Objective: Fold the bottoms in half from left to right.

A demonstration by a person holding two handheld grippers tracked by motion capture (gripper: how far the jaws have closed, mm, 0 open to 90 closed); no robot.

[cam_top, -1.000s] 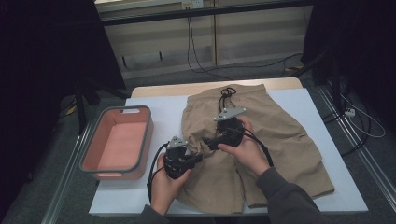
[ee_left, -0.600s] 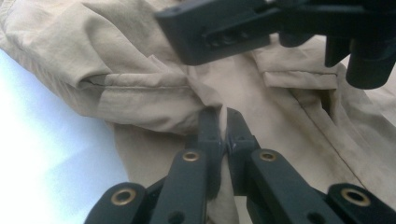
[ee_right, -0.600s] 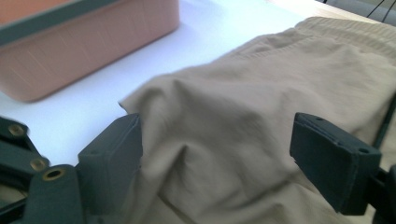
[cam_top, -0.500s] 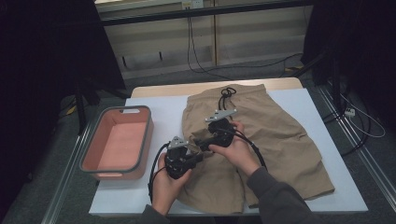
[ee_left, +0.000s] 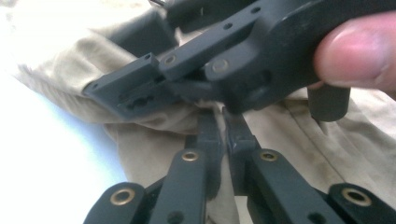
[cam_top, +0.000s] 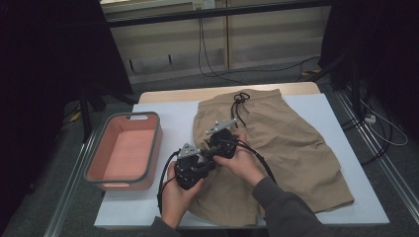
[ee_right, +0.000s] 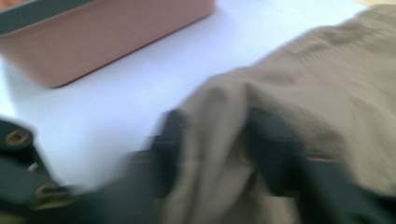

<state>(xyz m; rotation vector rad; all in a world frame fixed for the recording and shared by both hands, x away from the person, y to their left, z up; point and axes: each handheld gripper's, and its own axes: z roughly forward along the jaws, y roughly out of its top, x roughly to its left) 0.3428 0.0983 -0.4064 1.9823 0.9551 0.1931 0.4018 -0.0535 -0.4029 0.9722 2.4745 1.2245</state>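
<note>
Plain khaki cotton shorts point(cam_top: 286, 143) with black drawstring point(cam_top: 239, 101) at 12 o'clock, salmon-pink plastic tub point(cam_top: 123, 150) with grey rim at 9 o'clock, pale lilac table cover point(cam_top: 173, 116), black two-jaw grippers, grey sleeve point(cam_top: 286, 215).

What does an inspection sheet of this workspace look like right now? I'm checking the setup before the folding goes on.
Surface: white table, wooden strip along its far edge.
Job's things: tan shorts spread flat, black drawstring at the waistband.
Clutter: pink bin left of the shorts, nothing in it.
Grippers: left gripper shut on a fold of the shorts; right gripper has just been closing, fabric bunched between its jaws.
Cables: gripper cable looping over the shorts; more on the floor.
Surroundings: dim room, dark stands.
</note>
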